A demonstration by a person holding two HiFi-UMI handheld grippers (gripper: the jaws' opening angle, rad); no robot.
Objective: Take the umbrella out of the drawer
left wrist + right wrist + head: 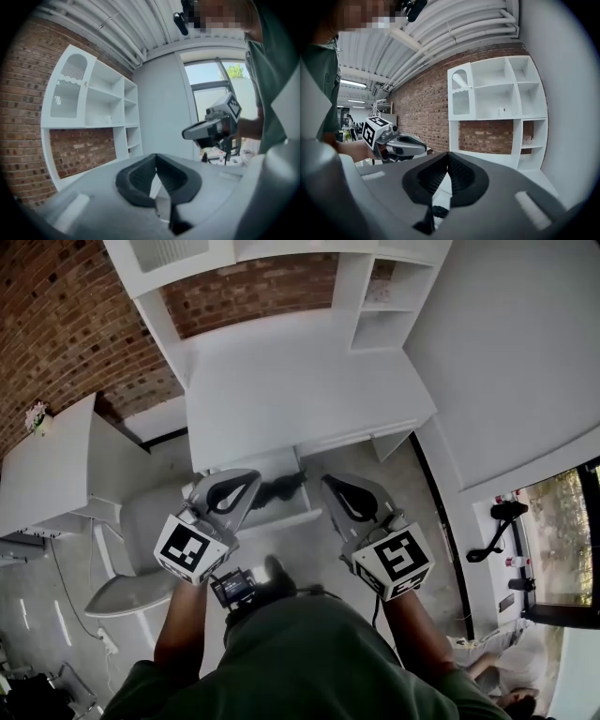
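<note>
Item: black folded umbrella [281, 488]. It lies in the open white drawer [286, 517] under the near edge of the white desk [300, 390], roughly crosswise, and is small and dark in the head view. Which end carries the handle cannot be told.

Handling (judged): probably light. The fabric should be soft and yielding over a stiff central shaft, and it may be slick. The best hold is likely across the middle of the bundle, jaws set crosswise so they close onto the shaft and not loose cloth. The drawer walls leave little room, so a lift straight up seems safest.

Left gripper [248, 476] [156, 158]: jaws pressed together with nothing between them. It hangs just left of the umbrella, not touching it.

Right gripper [328, 482] [448, 155]: jaws likewise closed and empty. It hangs just right of the drawer. Either gripper must spread its jaws before any grasp.

Surroundings: white open shelf unit [375, 306] [89, 93] [497, 93] at the far side of the desk; red brick wall [56, 324] behind and to the left; white chair [141, 554] near left, beside the drawer.
</note>
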